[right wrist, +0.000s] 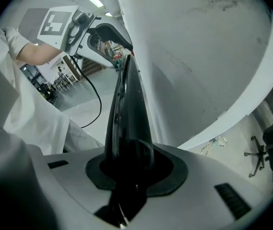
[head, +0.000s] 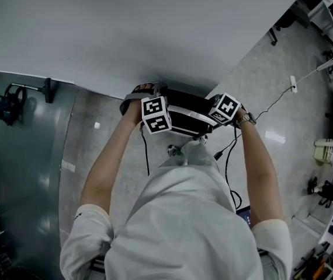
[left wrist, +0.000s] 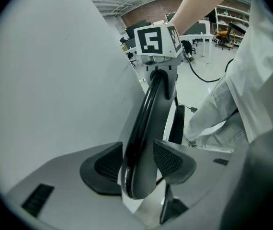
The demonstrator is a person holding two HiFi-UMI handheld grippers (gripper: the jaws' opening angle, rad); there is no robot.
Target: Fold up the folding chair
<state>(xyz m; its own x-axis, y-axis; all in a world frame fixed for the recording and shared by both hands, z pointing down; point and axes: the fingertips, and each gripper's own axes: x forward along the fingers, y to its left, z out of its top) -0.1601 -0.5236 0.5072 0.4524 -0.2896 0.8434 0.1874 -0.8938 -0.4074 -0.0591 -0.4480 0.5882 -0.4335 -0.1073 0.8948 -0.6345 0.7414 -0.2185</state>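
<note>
Grey floor spreads below a white table, whose edge crosses the head view from left to upper right. A thin cable trails over the floor at the right. The person in a white shirt stands just by the table edge with both arms stretched forward.

Between the two hands, off the floor and close to the table edge, is the chair, a dark flat shape with pale bars. Each gripper takes one end of it. Both gripper views see it edge-on as a thin black slab running away from the camera toward the other gripper's marker cube. Whether it is fully flat I cannot tell.

The left gripper has its jaws partly spread, with the chair's rounded black rim between them. The rim covers part of the left pad, and the right pad lies against the chair's grey face, so the rim is pinched.

The right gripper stands narrower. Its dark pads close tightly on the chair's glossy black edge, with no gap visible on either side. The white table wall rises just beside the chair in this view.
</note>
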